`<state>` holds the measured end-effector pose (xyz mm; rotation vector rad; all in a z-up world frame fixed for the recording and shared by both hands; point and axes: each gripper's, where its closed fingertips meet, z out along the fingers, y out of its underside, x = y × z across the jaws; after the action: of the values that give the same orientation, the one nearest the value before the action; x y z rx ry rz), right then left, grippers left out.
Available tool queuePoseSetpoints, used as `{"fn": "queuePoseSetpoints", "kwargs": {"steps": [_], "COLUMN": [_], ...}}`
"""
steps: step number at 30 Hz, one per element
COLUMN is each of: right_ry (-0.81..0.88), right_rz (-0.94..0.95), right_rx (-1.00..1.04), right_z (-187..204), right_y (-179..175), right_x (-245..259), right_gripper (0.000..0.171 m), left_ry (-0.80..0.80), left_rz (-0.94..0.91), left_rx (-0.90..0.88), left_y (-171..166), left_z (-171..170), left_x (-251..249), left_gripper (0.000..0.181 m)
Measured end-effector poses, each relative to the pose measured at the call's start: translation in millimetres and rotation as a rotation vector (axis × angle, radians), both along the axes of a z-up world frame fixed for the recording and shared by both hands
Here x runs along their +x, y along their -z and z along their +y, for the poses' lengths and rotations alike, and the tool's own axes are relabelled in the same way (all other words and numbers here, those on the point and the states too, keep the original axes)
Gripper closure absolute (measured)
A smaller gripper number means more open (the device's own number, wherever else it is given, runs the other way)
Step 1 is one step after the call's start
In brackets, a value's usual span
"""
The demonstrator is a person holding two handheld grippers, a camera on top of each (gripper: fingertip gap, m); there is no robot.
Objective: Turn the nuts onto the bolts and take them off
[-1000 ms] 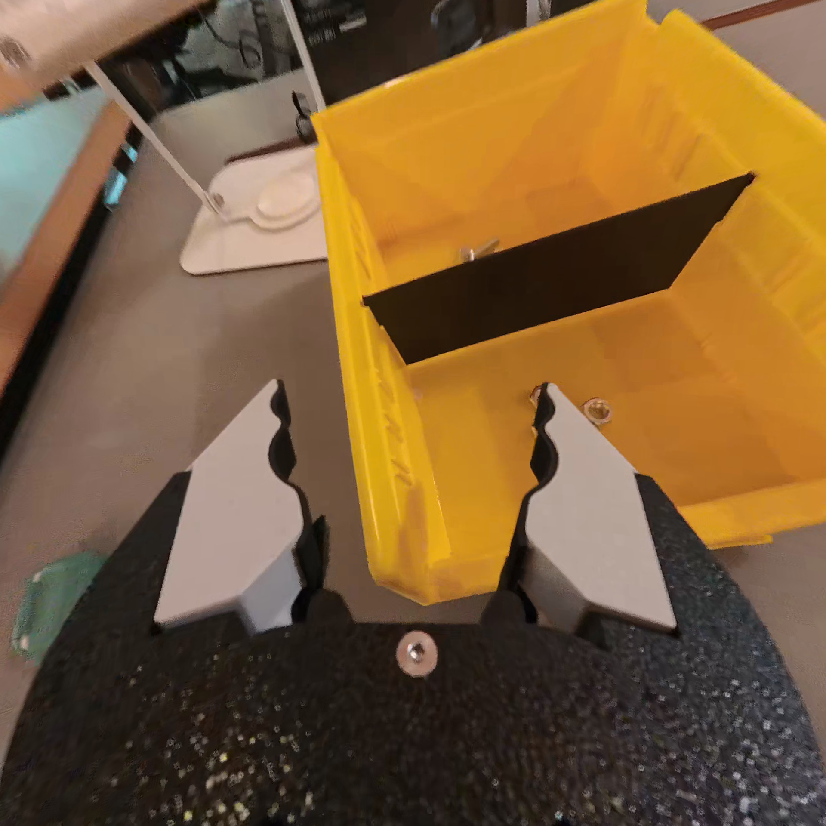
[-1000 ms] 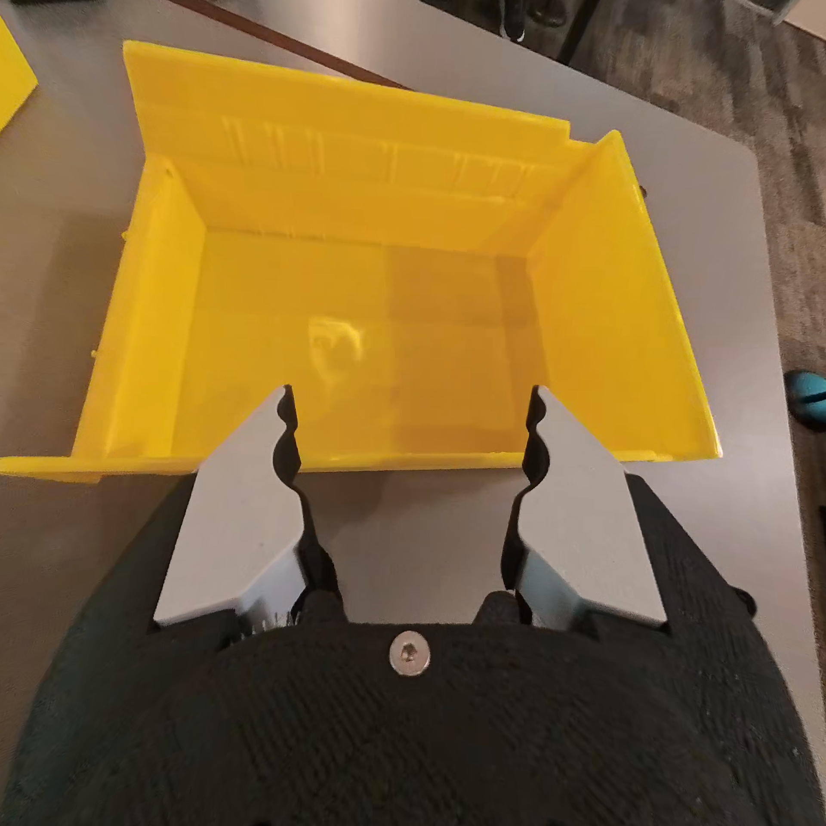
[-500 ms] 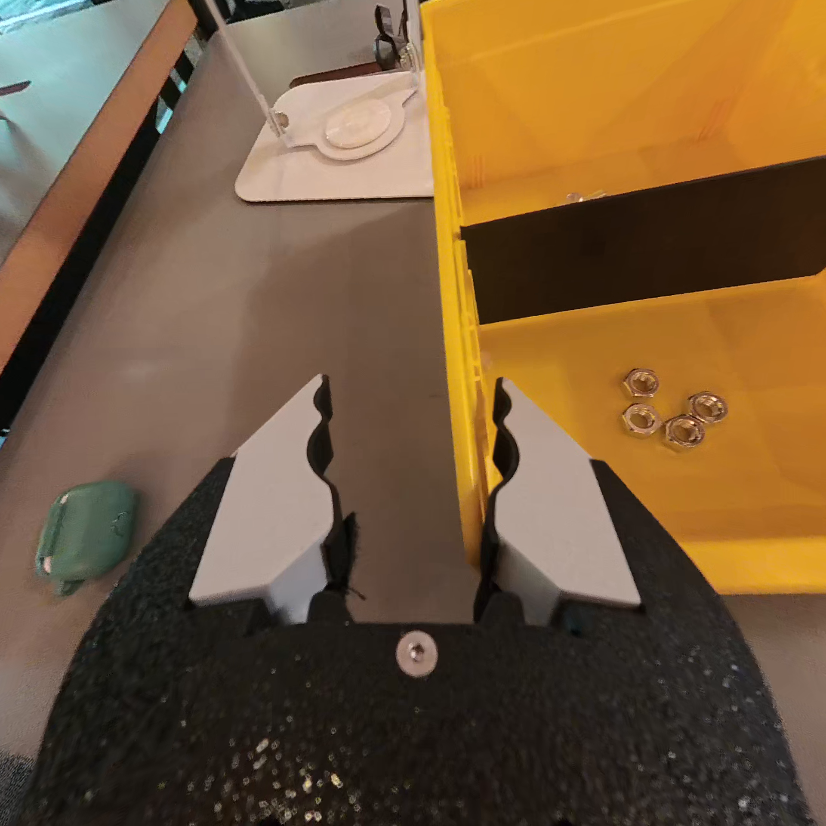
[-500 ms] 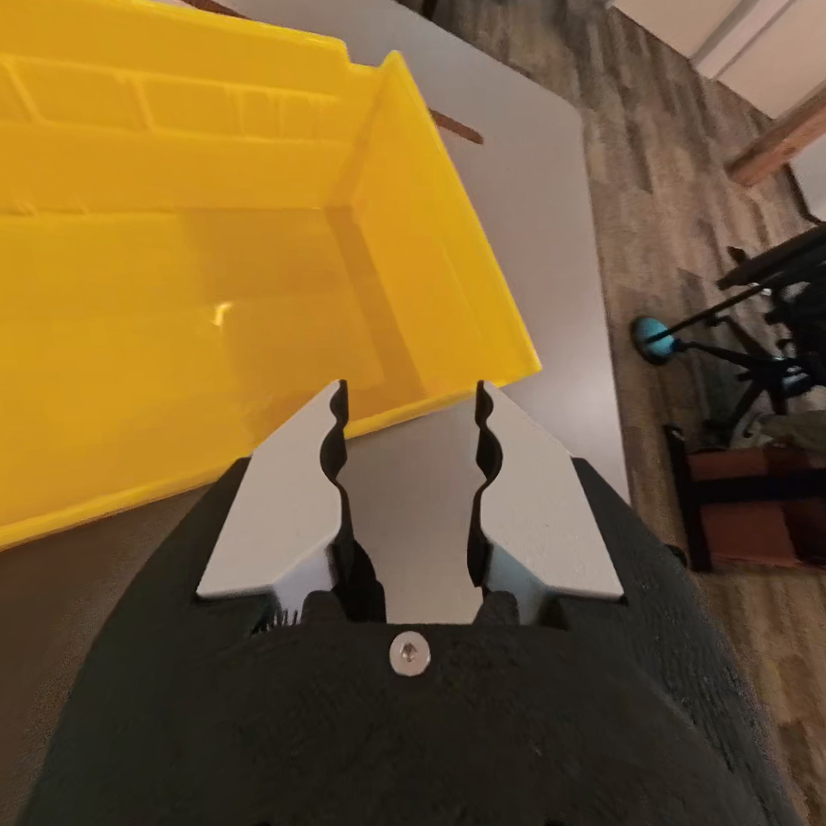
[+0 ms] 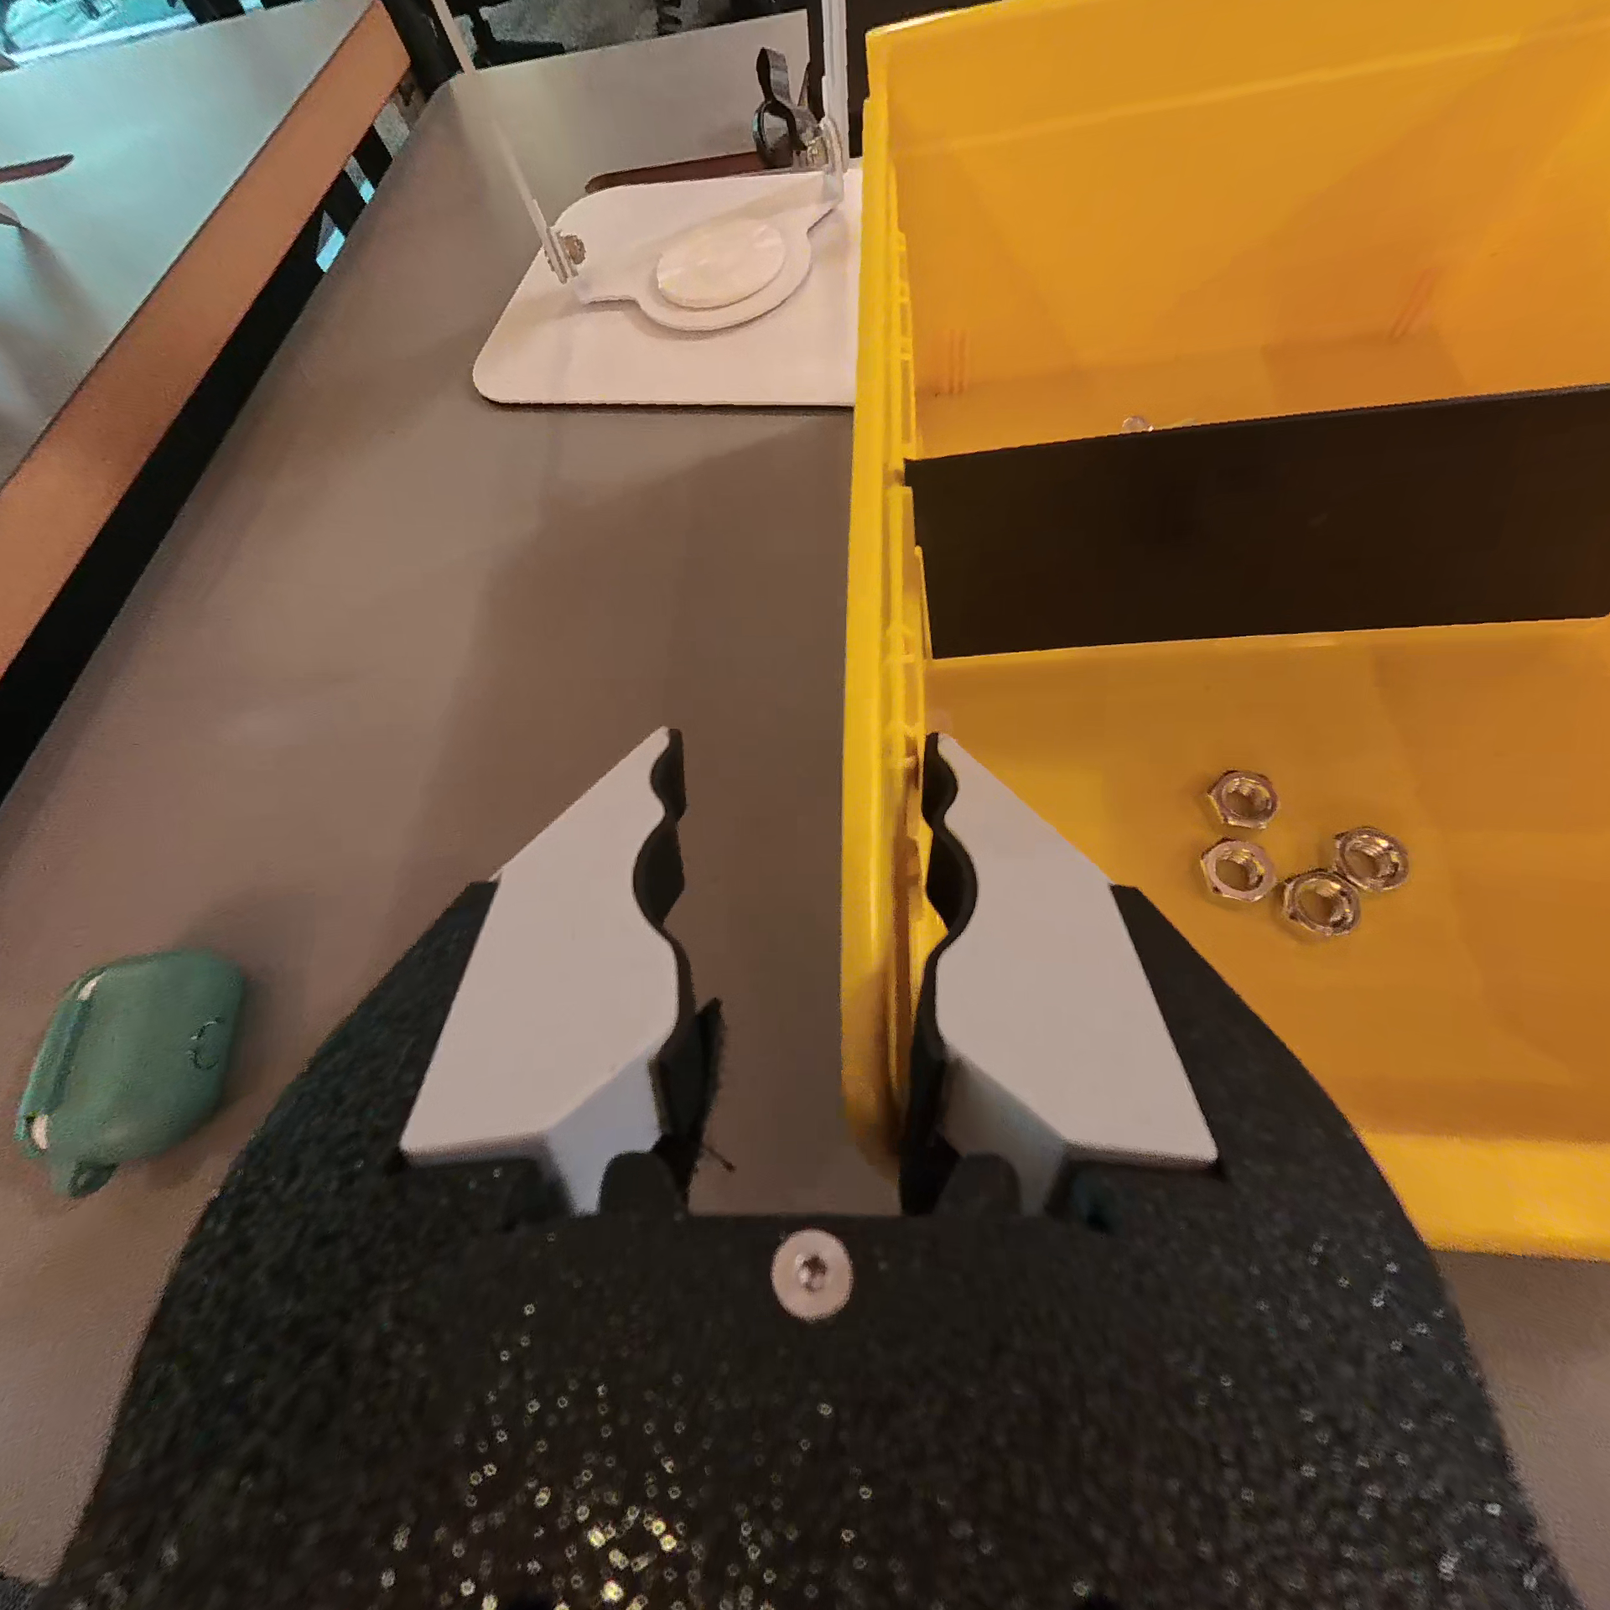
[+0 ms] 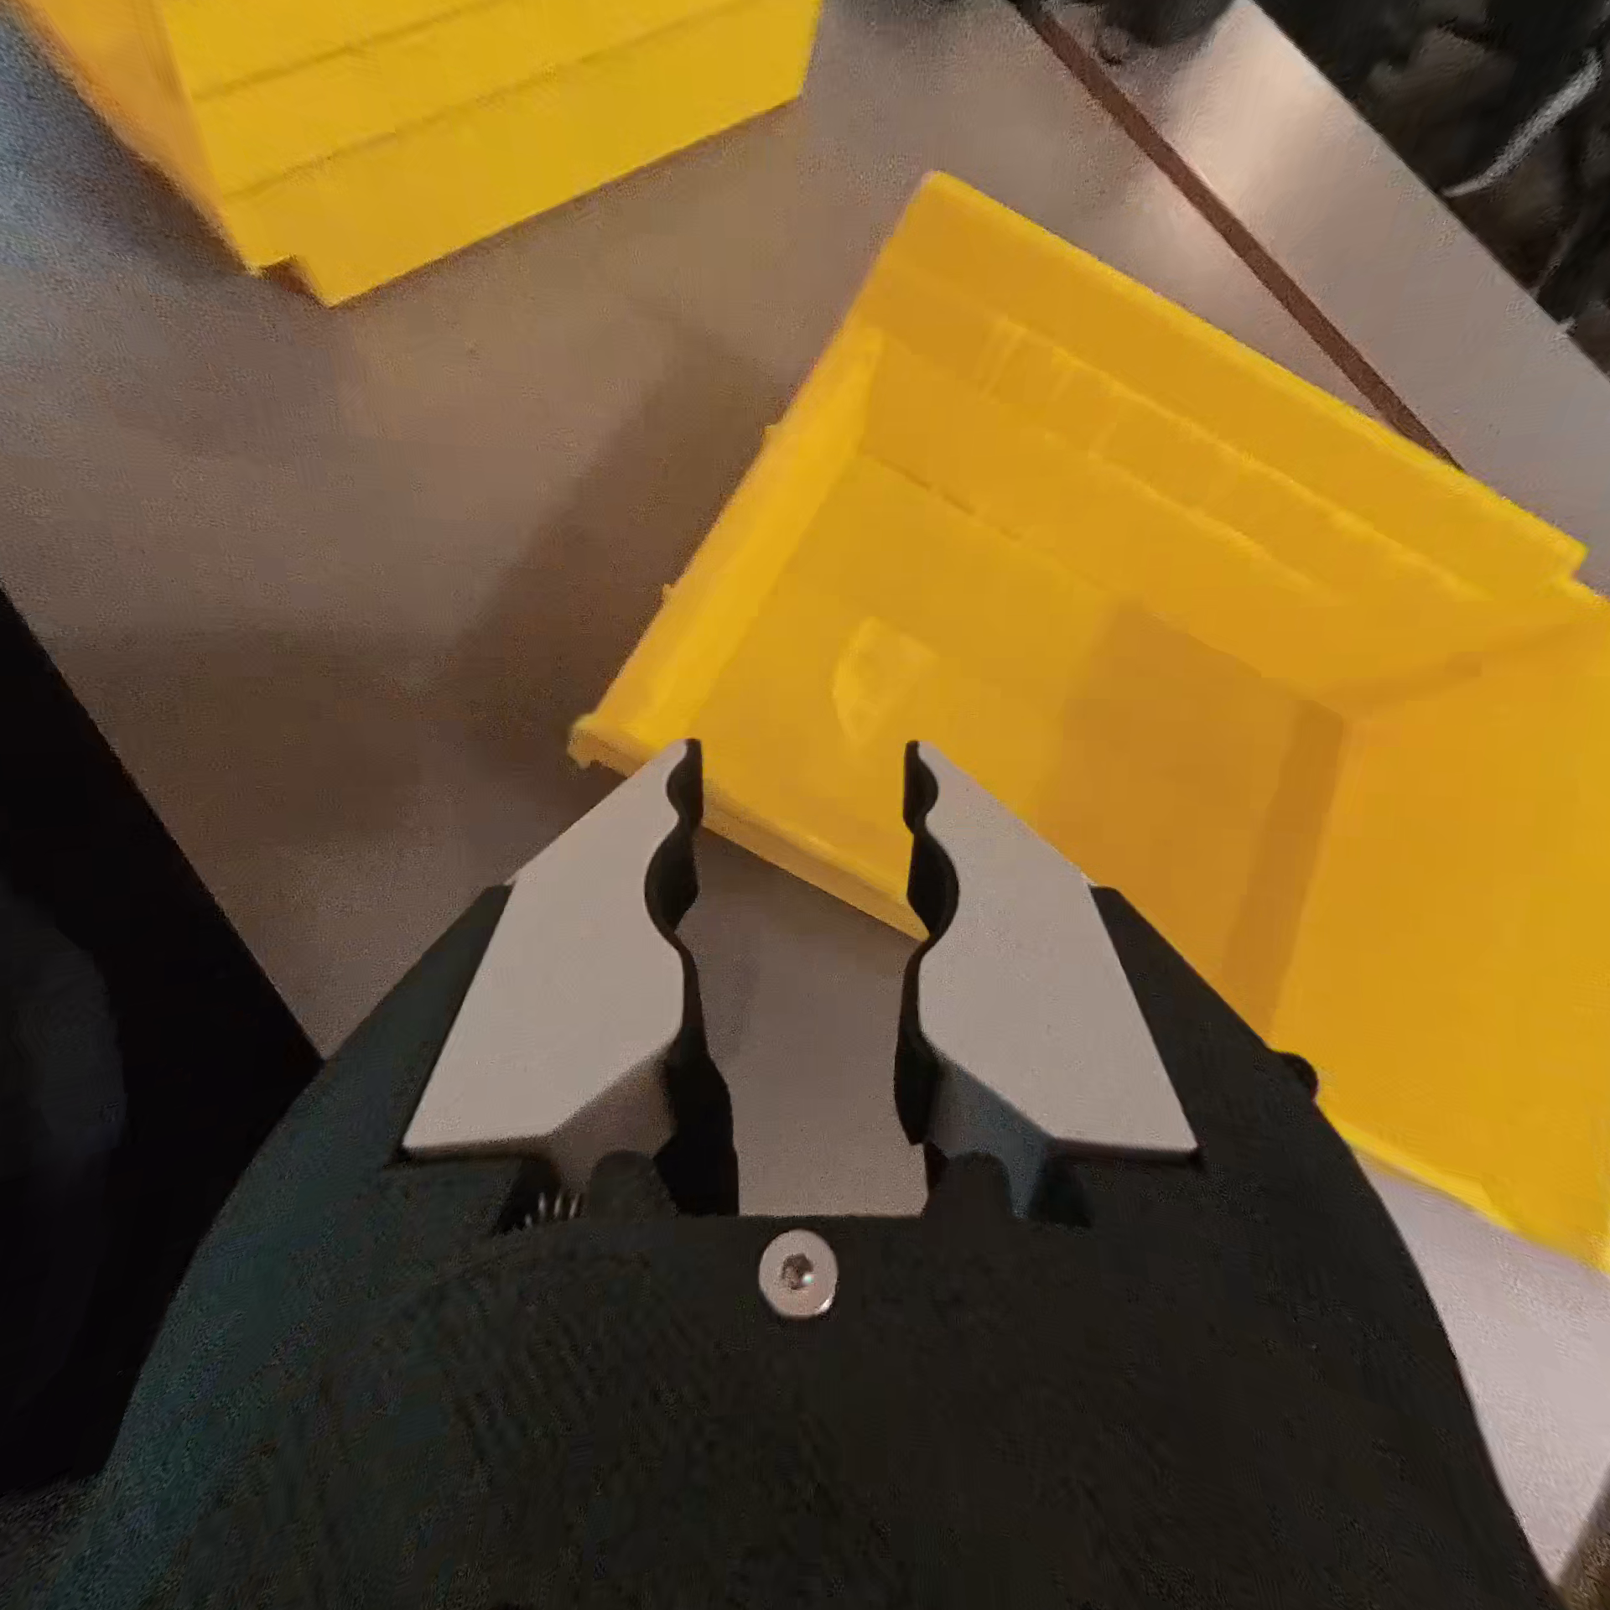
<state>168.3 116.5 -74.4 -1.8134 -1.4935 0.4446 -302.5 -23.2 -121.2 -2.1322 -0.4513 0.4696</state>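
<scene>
Several silver nuts (image 5: 1298, 862) lie on the floor of the near compartment of a yellow bin (image 5: 880, 610). A black divider (image 5: 1254, 523) crosses the bin. A bit of silver metal (image 5: 1141, 424) shows just behind the divider. My left gripper (image 5: 801, 749) is open and empty, straddling the bin's left wall, with its right finger (image 5: 1028, 915) inside against the wall. My right gripper (image 6: 801, 754) is open and empty, over the near corner of a second, empty yellow bin (image 6: 1133, 740).
A white base plate with a thin stand (image 5: 679, 331) sits on the grey table left of the divided bin. A green case (image 5: 131, 1072) lies at the near left. The divided bin's outside (image 6: 479, 113) shows at top left. The table edge (image 6: 157, 871) is at left. About 50 cm separates my left fingertips from my right.
Both grippers have narrowed their opening. The left one shifted left, from over the bin's compartment to astride its left wall. The right view swung away and back, and is now blurred and tilted.
</scene>
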Motion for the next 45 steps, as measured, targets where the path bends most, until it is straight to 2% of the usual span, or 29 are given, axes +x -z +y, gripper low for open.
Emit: {"fn": "queuePoseSetpoints", "kwargs": {"steps": [4, 8, 11, 15, 17, 18, 19, 20, 22, 23, 25, 27, 28, 31, 33, 34, 38, 39, 45], "right_ry": [-0.125, -0.121, -0.058, 0.113, 0.227, 0.229, 0.197, 0.198, 0.373, 0.459, 0.499, 0.555, 0.587, 0.609, 0.641, 0.665, 0.815, 0.831, 0.893], "right_rz": [-0.072, -0.112, -0.134, -0.14, -0.161, -0.164, -0.106, -0.01, 0.164, 0.218, 0.101, -0.162, -0.238, -0.198, -0.188, -0.18, -0.17, -0.165, -0.103], "right_rx": [0.002, -0.063, -0.133, -0.217, -0.183, -0.126, -0.039, 0.053, 0.117, 0.118, 0.02, 0.011, 0.021, -0.125, -0.139, -0.133, -0.052, -0.038, -0.049], "right_z": [-21.8, -30.2, -30.9, -19.0, -4.7, -2.0, -0.8, 4.3, 28.4, 40.9, 44.1, 48.7, 52.7, 51.7, 57.5, 61.9, 87.3, 91.2, 100.8], "right_y": [12.6, 18.9, 20.7, 22.7, 20.3, 14.7, 0.5, -21.3, -59.5, -66.8, -35.6, 4.4, 13.6, 27.9, 30.5, 29.9, 26.3, 25.9, 25.6], "right_x": [-28.8, -25.4, -6.0, 35.8, 64.0, 72.5, 70.5, 66.0, 70.8, 76.8, 86.5, 111.5, 120.9, 114.7, 119.3, 123.8, 158.2, 164.5, 177.5], "right_gripper": [0.128, 0.141, 0.138, 0.13, 0.14, 0.14, 0.136, 0.124, 0.114, 0.107, 0.09, 0.083, 0.086, 0.1, 0.106, 0.113, 0.156, 0.161, 0.162], "left_ry": [-0.009, -0.011, -0.014, -0.017, -0.019, -0.019, -0.017, -0.015, -0.007, -0.002, 0.008, 0.02, 0.024, 0.046, 0.069, 0.091, 0.139, 0.141, 0.203], "left_rz": [-0.014, -0.025, -0.033, -0.035, -0.037, -0.04, -0.041, -0.041, -0.044, -0.046, -0.044, -0.04, -0.041, -0.048, -0.043, -0.041, -0.039, -0.044, -0.084], "left_rx": [0.0, 0.006, 0.011, 0.005, 0.01, 0.013, 0.017, 0.02, 0.02, 0.016, 0.007, -0.002, -0.005, -0.008, -0.017, -0.025, -0.019, -0.017, -0.007], "left_y": [3.1, 5.3, 5.8, 6.2, 6.2, 6.3, 6.2, 6.2, 6.6, 7.2, 8.1, 8.5, 8.9, 10.2, 11.1, 11.9, 11.0, 11.0, 10.7], "left_z": [1.6, 2.5, 2.5, 2.1, 2.0, 2.1, 2.3, 2.4, 3.2, 3.7, 4.6, 5.4, 5.6, 7.3, 8.2, 9.1, 8.2, 6.2, -14.4], "left_x": [-0.9, -1.2, -1.3, -1.0, -0.7, -0.6, -0.4, -0.1, 0.5, 0.8, 1.4, 1.9, 2.2, 4.5, 6.7, 9.3, 12.7, 11.6, -7.9], "left_gripper": [0.129, 0.129, 0.128, 0.128, 0.128, 0.128, 0.128, 0.128, 0.128, 0.128, 0.128, 0.128, 0.128, 0.136, 0.147, 0.155, 0.169, 0.17, 0.177]}}
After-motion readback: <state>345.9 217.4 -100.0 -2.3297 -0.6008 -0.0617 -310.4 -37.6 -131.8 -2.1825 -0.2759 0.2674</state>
